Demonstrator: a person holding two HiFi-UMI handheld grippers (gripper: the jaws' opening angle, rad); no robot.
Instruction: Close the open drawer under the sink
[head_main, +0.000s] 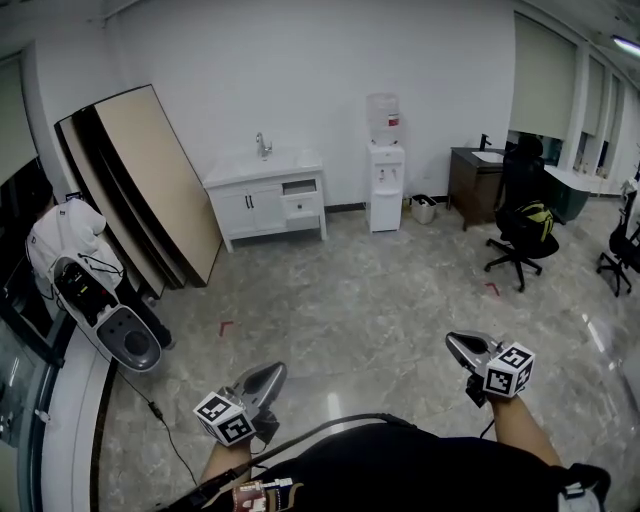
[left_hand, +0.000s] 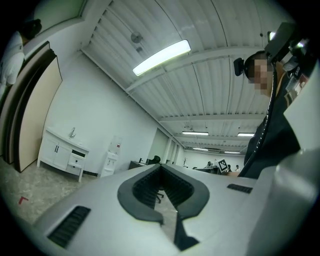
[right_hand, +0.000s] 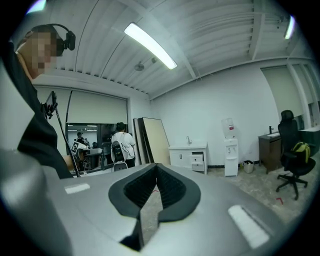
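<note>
Open drawer: far across the floor, top right of white sink cabinet, pulled toward near side, long axis left-right. Left gripper and right gripper: jaws together, nothing between.

A white sink cabinet has a smooth, satin painted finish, and its open drawer looks the same. On the cabinet's top stands a shiny chrome metal tap. Left of the cabinet lean flat beige boards, matt and wood-like. Right of it is a glossy white plastic water dispenser. In front of it lies a polished grey marble-look floor, which catches the light.
</note>
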